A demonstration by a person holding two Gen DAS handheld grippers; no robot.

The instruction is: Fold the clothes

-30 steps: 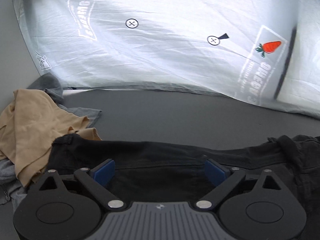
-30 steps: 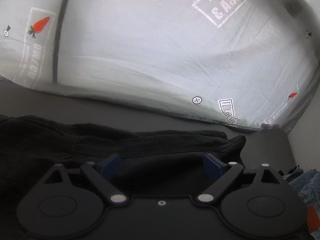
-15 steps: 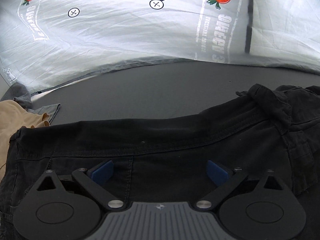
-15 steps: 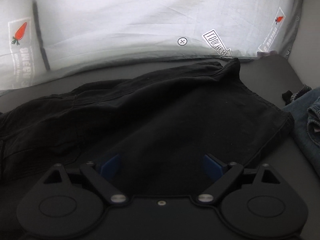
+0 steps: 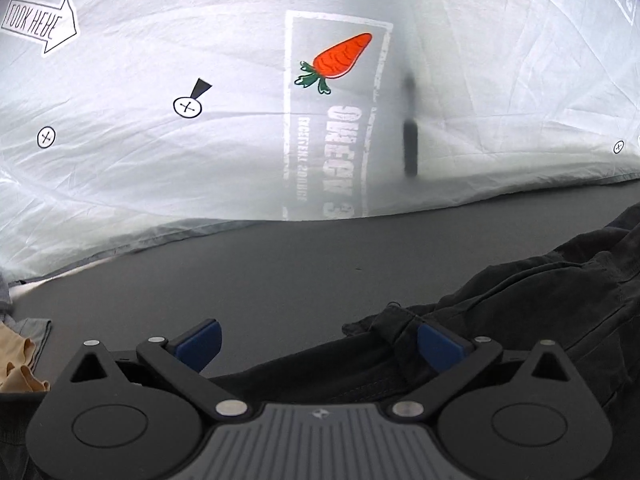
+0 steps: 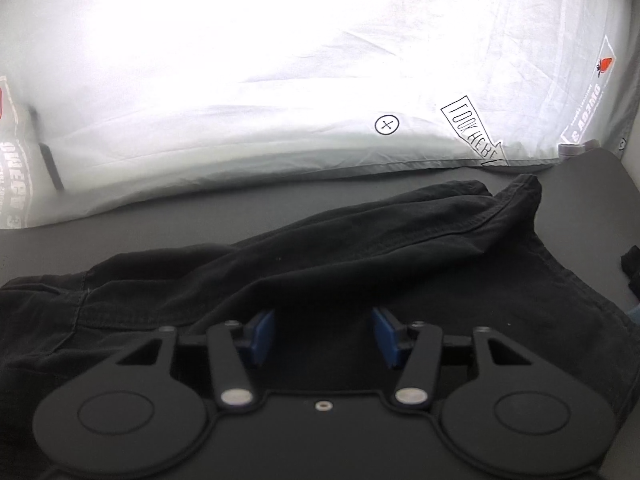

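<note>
Lying crumpled on the dark table (image 5: 280,276), black trousers (image 6: 360,248) sit near the white printed sheet (image 5: 240,160). Right gripper (image 6: 324,338) closing over the trousers, cloth between its jaws, not yet pinched. Left gripper (image 5: 318,342) wide open at the trousers' edge, holding nothing.

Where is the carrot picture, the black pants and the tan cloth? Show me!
carrot picture (image 5: 340,58), left wrist view, on its orange body.
black pants (image 6: 360,256), right wrist view, on the rumpled middle.
tan cloth (image 5: 18,368), left wrist view, on its folds at the left edge.
</note>
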